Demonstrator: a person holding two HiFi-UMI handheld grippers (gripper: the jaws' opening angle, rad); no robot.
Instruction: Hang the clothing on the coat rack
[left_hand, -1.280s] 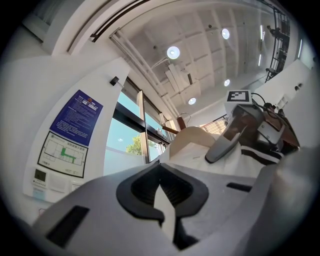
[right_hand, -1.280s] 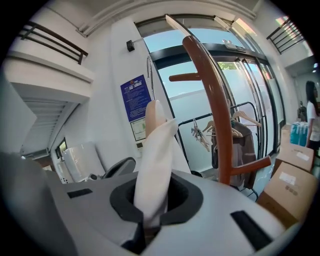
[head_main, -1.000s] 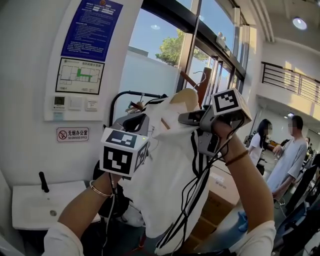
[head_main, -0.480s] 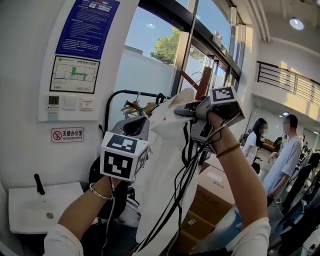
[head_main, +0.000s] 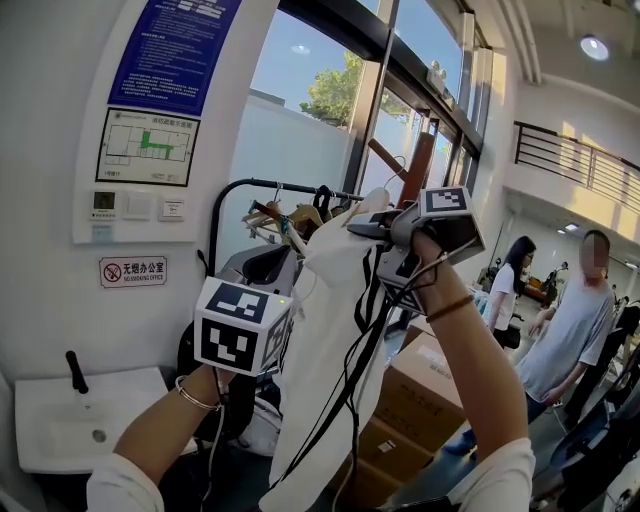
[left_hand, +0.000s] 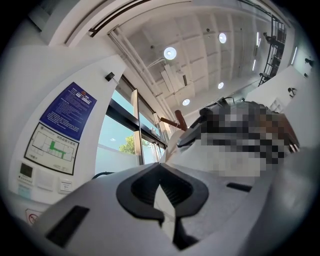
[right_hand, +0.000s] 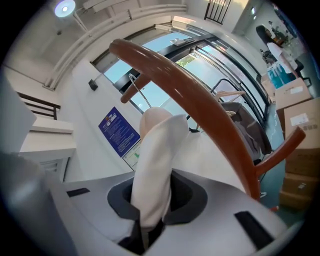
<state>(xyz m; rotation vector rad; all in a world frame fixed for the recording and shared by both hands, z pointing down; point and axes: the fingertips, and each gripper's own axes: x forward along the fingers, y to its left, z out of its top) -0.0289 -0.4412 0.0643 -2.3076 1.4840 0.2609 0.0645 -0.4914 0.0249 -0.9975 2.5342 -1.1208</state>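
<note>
A white garment (head_main: 330, 340) with black stripes hangs from a pale hanger, and its shoulder (right_hand: 157, 150) runs between the jaws of my right gripper (head_main: 368, 228) (right_hand: 150, 212). Those jaws are opening, though the pads still touch the cloth. The hanger's wire hook (right_hand: 137, 85) sits by the brown wooden arm of the coat rack (right_hand: 200, 100) (head_main: 405, 165). My left gripper (head_main: 283, 330) (left_hand: 162, 200) is lower, at the garment's left edge, shut with a sliver of white cloth pinched between its pads.
A black clothes rail (head_main: 262, 184) with several wooden hangers (head_main: 285, 215) stands behind the garment by the window. Cardboard boxes (head_main: 425, 390) are stacked below right, and a white sink (head_main: 60, 415) is at lower left. Two people (head_main: 570, 325) stand at the right.
The garment has turned from broadside to nearly edge-on and now hangs narrower. Both grippers have shifted slightly, the right one staying at the hanger's shoulder.
</note>
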